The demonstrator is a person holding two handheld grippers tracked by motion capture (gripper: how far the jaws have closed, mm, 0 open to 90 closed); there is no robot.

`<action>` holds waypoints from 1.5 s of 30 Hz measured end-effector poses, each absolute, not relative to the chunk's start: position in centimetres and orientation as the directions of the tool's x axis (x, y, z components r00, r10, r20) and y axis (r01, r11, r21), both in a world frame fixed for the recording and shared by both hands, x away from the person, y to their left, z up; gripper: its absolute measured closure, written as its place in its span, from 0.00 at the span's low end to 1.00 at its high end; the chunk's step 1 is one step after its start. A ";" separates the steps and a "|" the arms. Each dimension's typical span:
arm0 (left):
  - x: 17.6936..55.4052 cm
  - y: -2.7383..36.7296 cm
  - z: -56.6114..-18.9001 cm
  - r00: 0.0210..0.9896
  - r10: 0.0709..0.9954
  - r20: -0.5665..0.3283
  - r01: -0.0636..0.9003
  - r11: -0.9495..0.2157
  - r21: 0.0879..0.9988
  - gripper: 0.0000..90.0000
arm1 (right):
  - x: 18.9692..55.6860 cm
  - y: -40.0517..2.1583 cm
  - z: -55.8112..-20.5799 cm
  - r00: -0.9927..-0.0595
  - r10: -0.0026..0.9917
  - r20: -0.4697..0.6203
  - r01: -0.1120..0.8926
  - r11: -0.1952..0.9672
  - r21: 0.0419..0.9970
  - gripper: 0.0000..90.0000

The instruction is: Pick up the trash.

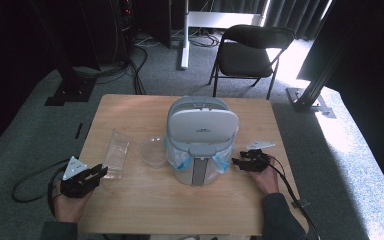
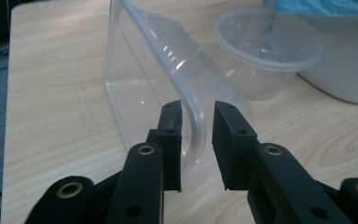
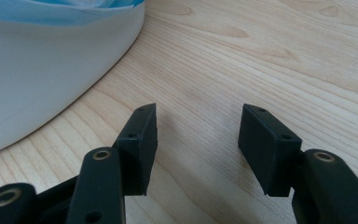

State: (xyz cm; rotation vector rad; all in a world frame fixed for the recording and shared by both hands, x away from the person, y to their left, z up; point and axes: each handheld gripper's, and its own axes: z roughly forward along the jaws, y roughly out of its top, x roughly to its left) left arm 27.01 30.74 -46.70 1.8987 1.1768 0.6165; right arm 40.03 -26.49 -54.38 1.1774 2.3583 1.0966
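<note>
A clear rectangular plastic container (image 1: 116, 152) lies on the wooden table (image 1: 145, 210), left of a round clear bowl (image 1: 154, 150). My left gripper (image 1: 100, 171) is at the container's near end. In the left gripper view the container (image 2: 144, 79) has its rim corner between my left gripper's (image 2: 198, 109) jaws; the left pad is at the rim, and a gap shows before the right pad. The bowl (image 2: 268, 46) stands just beyond. My right gripper (image 1: 236, 162) rests low beside a white bin (image 1: 202, 145) with a blue liner; its jaws (image 3: 199, 116) stand open over bare wood.
The bin (image 3: 42, 70) with its raised lid takes the table's centre and curves close to my right gripper's left jaw. A black folding chair (image 1: 250, 50) and a white stand (image 1: 185, 45) are on the carpet beyond the far edge. Cables trail off both sides.
</note>
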 end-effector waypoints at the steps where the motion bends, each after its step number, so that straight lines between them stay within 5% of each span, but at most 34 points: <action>1: 27.1 30.7 -46.7 0.449 0.893 -0.004 0.505 -0.250 0.826 0.82 | 40.0 -26.5 -54.4 -0.626 0.776 0.077 0.559 0.377 0.739 0.51; 9: 27.6 31.0 -46.7 0.459 0.888 0.013 0.504 -0.273 0.819 0.92 | 40.0 -26.5 -54.4 -0.626 0.776 0.075 0.555 0.376 0.742 0.50; 45: 30.3 31.5 -44.3 0.474 0.880 0.001 0.441 -0.239 0.865 0.93 | 39.7 -26.0 -54.7 -0.632 0.775 0.003 0.514 0.417 0.750 0.42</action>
